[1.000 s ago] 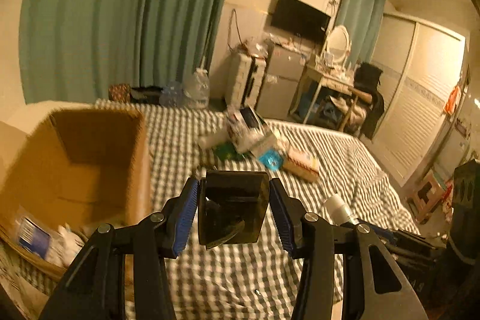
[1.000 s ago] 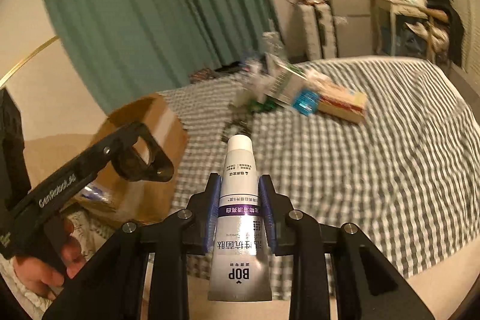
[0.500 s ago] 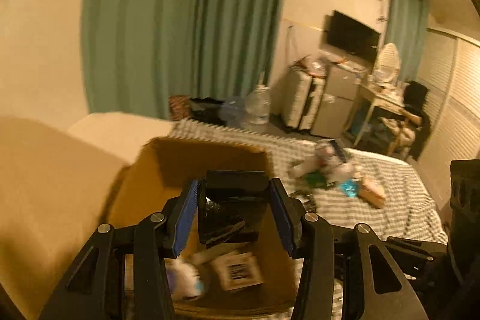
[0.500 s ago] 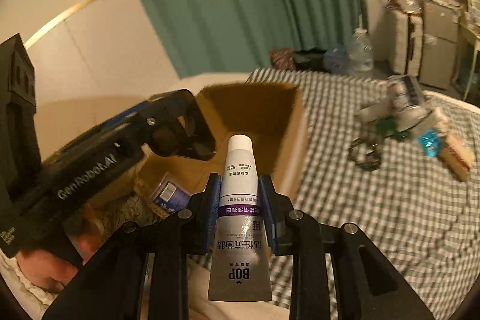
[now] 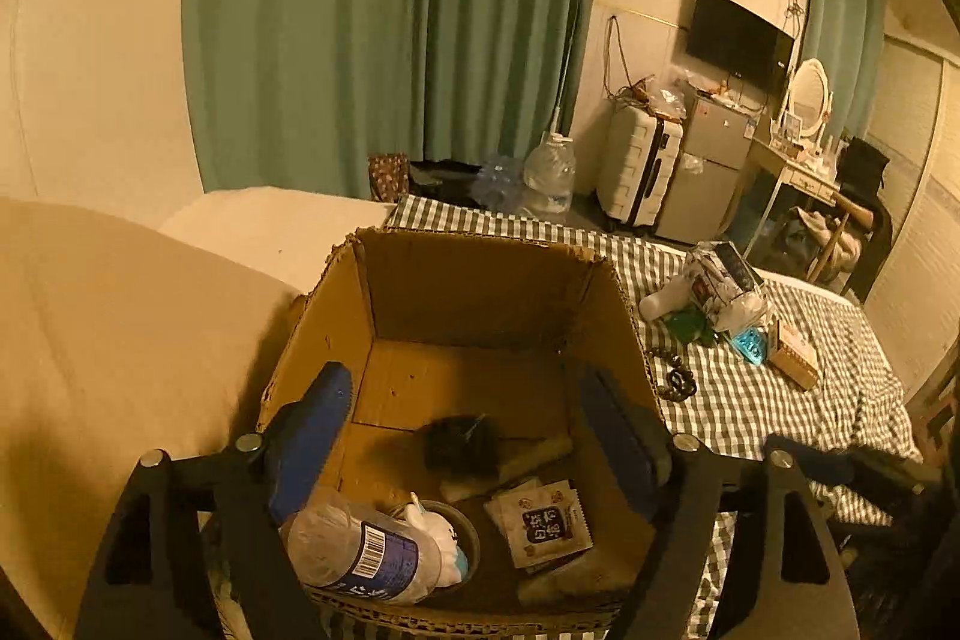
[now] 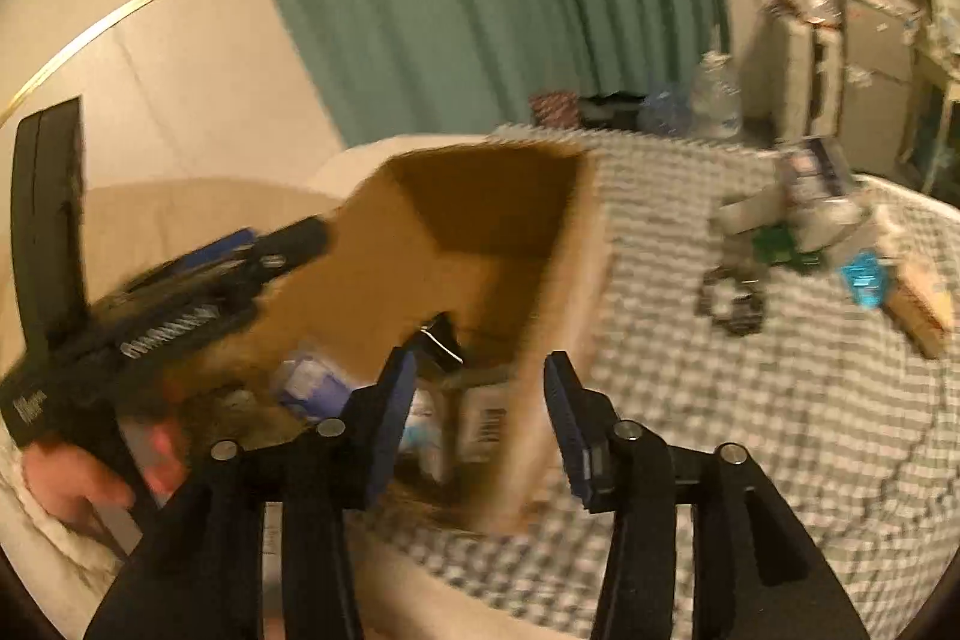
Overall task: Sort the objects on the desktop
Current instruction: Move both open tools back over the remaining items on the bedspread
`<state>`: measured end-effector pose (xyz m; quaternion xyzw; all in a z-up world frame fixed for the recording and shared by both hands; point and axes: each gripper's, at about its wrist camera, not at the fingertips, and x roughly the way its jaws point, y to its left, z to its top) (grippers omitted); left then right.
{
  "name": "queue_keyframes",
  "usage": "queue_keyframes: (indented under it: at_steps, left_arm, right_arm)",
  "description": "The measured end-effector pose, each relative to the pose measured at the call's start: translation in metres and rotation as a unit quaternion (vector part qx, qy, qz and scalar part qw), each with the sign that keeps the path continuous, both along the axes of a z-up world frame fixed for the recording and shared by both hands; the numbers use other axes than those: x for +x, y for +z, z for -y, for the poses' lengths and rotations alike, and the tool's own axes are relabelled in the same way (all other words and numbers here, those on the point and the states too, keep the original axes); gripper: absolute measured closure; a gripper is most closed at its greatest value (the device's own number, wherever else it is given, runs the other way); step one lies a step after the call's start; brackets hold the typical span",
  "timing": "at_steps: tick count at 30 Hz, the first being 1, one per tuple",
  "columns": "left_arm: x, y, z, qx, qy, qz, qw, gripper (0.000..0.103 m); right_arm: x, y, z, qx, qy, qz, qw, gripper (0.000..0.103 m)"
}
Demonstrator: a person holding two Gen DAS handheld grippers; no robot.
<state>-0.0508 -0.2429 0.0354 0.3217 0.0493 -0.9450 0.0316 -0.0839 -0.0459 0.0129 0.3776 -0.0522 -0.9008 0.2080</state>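
The left hand-held gripper (image 5: 465, 436) hangs over the open cardboard box (image 5: 480, 292), jaws having just spread wide with nothing between them; a dark object (image 5: 459, 442) lies on the box floor directly below, beside a plastic bottle (image 5: 360, 550) and a sachet (image 5: 540, 520). The right hand-held gripper (image 6: 477, 418) has also just been opening and is empty above the box's near corner. More clutter (image 5: 720, 298) lies on the checked bed (image 5: 780, 400) beyond, to the right.
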Motion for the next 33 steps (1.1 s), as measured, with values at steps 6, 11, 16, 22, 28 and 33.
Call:
queue_keyframes:
  at_steps: [6, 11, 16, 22, 28, 33]
  left_arm:
    - [0.005, 0.005, -0.044, 0.006, -0.028, -0.016, 0.9995, 0.008]
    - [-0.001, -0.001, -0.107, 0.023, -0.060, -0.021, 0.9977, 0.003]
    - [-0.016, -0.025, -0.169, 0.031, -0.070, -0.002, 0.9971, 0.000]
    - [-0.045, -0.069, -0.218, 0.012, -0.082, 0.041, 0.9957, 0.000]
    - [-0.087, -0.117, -0.241, -0.007, -0.080, 0.080, 0.9936, 0.000]
    - [-0.132, -0.153, -0.244, 0.001, -0.086, 0.099, 0.9913, 0.000]
  right_arm:
    - [0.009, -0.008, -0.096, 0.018, -0.105, -0.007, 0.994, 0.057]
    - [0.020, -0.007, -0.168, 0.016, -0.183, -0.013, 0.983, 0.053]
    - [0.025, -0.024, -0.221, 0.004, -0.256, -0.015, 0.967, 0.031]
    - [0.023, -0.057, -0.246, 0.005, -0.304, -0.009, 0.953, 0.022]
    - [-0.004, -0.080, -0.263, 0.008, -0.305, 0.012, 0.952, 0.022]
    - [-0.030, -0.098, -0.276, 0.013, -0.303, 0.024, 0.953, 0.022]
